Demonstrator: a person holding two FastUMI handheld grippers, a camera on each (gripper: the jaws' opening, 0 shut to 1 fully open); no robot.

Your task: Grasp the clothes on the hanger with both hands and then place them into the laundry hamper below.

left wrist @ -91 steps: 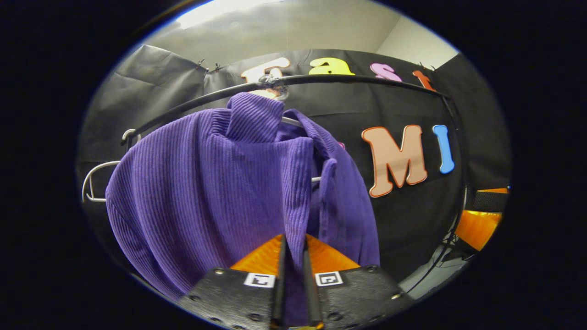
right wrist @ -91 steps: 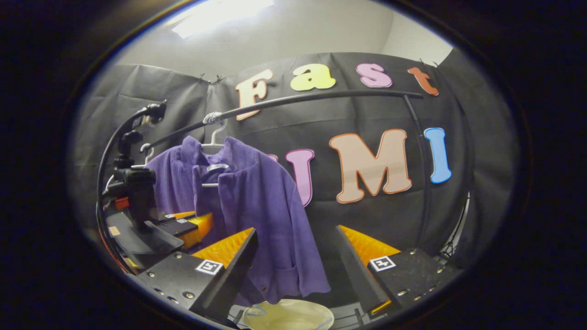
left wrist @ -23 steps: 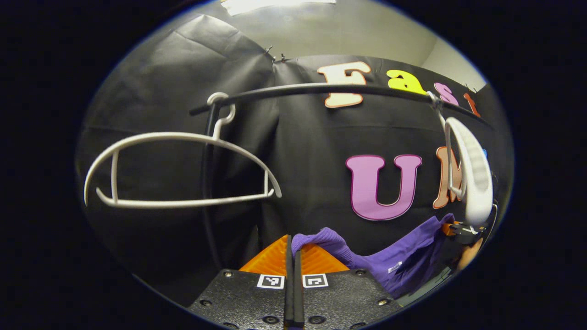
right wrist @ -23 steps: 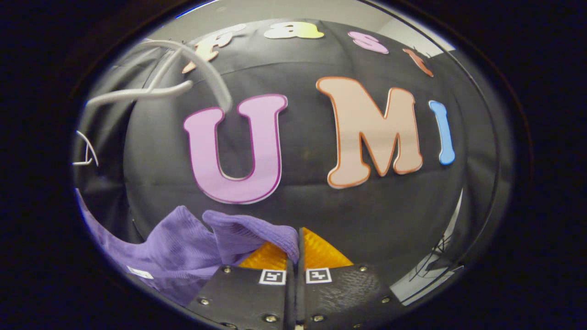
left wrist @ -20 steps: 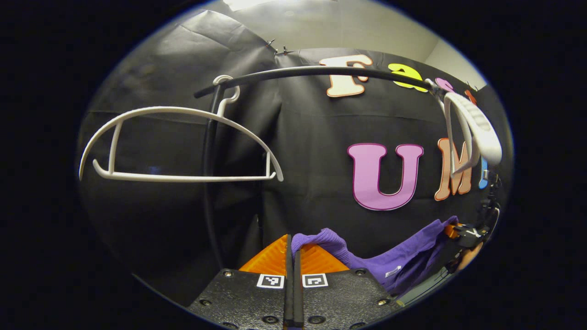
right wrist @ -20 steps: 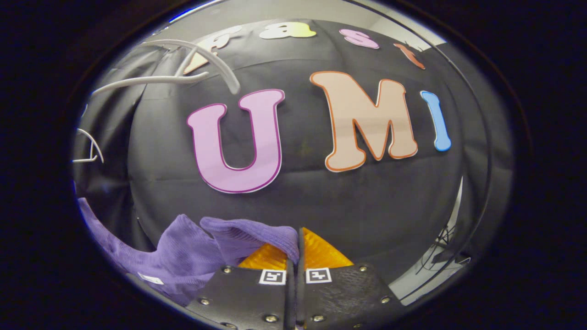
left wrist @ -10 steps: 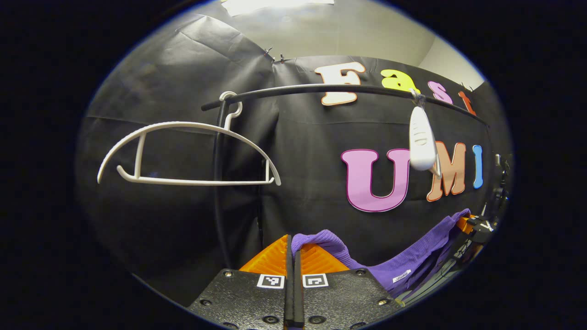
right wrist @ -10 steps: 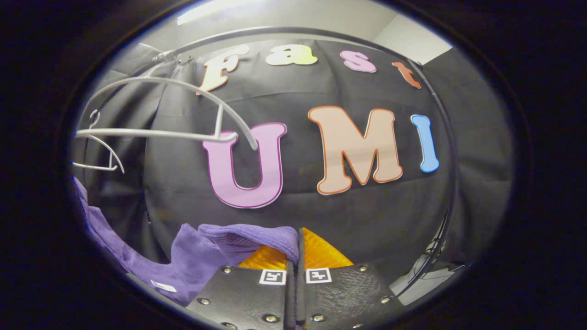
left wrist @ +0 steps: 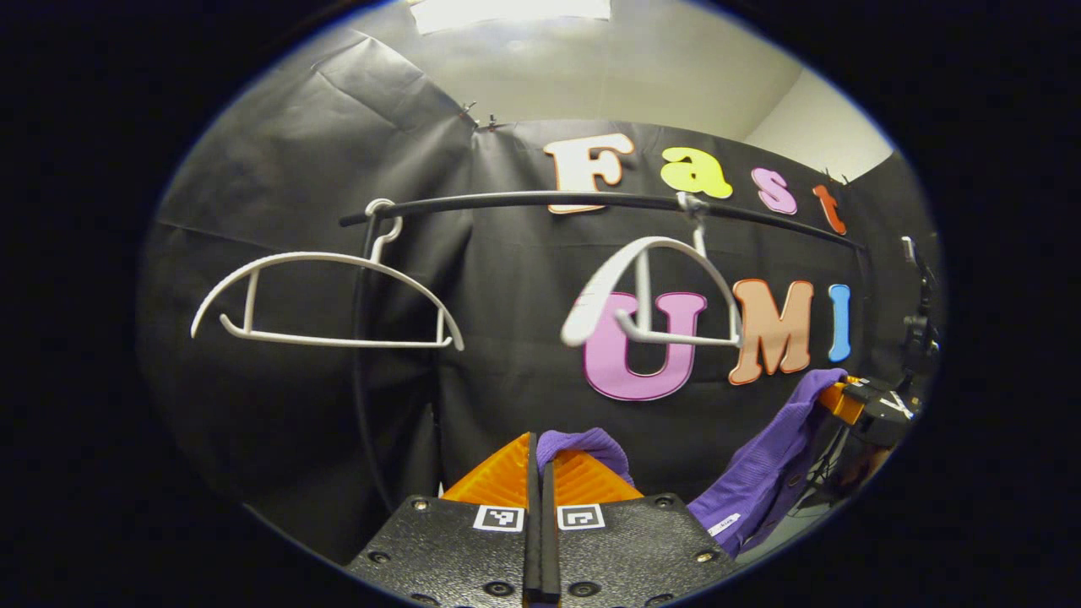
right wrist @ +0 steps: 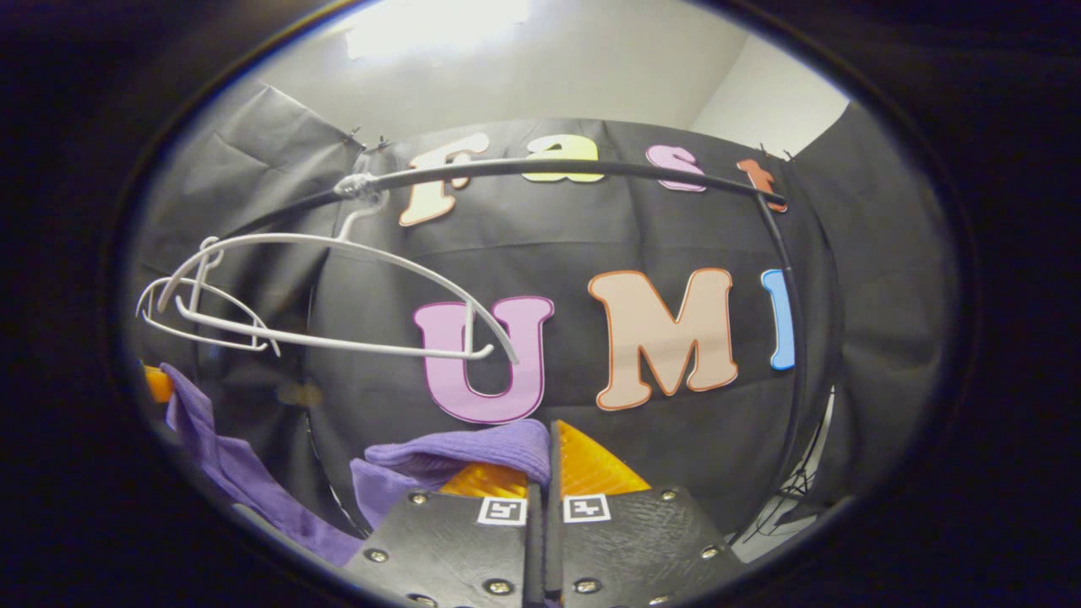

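Both grippers point(left wrist: 538, 473) point(right wrist: 545, 469) clamp purple sweater point(left wrist: 764, 473).

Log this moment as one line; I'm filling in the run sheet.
stage: garment off hanger | left gripper: shut on purple sweater | right gripper: shut on purple sweater | two white hangers bare on rail | hamper: unseen

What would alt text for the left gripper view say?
The left gripper has its jaws closed on a fold of a purple garment, which stretches right to the other gripper. Behind, two bare white hangers hang from a black rail.
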